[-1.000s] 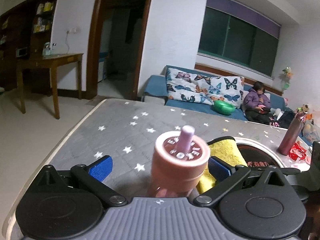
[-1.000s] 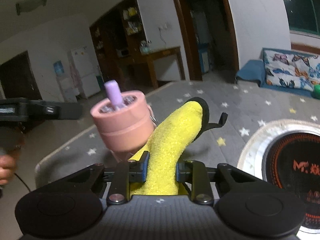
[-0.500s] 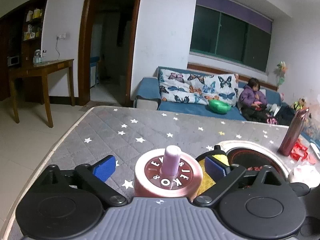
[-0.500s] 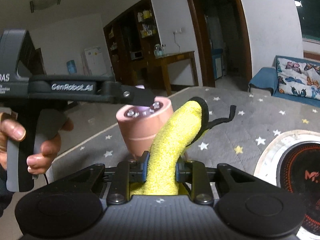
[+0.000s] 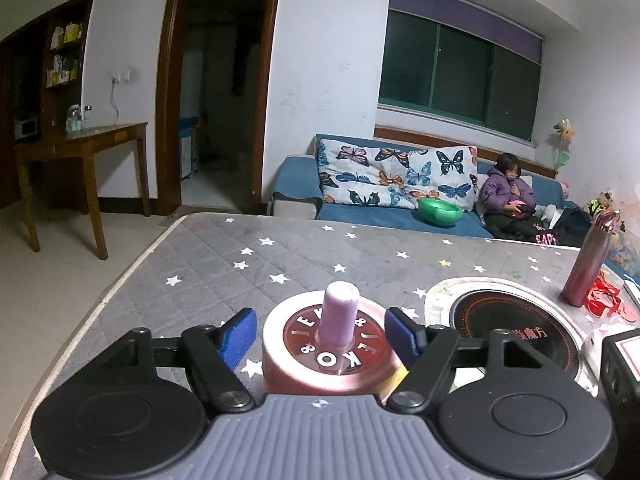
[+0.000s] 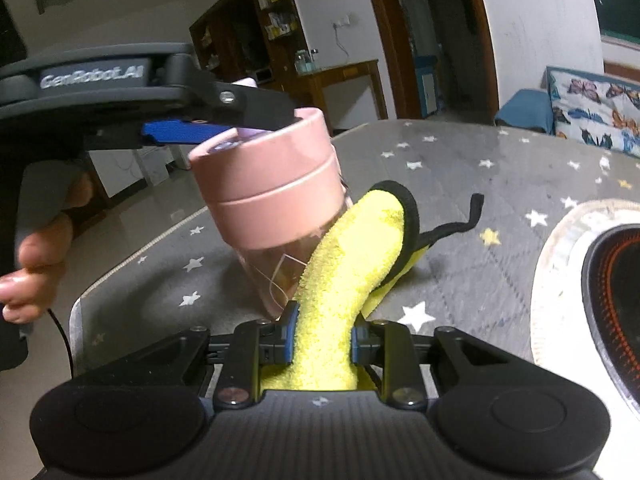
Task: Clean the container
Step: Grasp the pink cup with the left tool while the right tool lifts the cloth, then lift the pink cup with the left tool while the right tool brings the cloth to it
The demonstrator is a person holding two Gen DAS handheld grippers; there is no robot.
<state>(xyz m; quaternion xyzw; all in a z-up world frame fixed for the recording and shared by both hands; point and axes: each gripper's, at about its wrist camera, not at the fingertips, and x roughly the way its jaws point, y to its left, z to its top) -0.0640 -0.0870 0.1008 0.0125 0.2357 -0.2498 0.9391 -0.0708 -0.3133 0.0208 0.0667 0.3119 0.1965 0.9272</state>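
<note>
A pink-lidded clear cup with a lilac spout stands on the grey star-patterned table. My left gripper is open, its blue pads either side of the lid, apart from it. In the right wrist view the left gripper sits at the top of the cup. My right gripper is shut on a yellow cloth, which leans against the cup's clear side.
An induction cooker is set in the table at the right. A dark red bottle and red scraps stand beyond it. A sofa with a seated child lies behind the table.
My left gripper has come down over the cup lid, pads now flanking it. The right gripper has moved closer to the cup with the cloth against its side.
</note>
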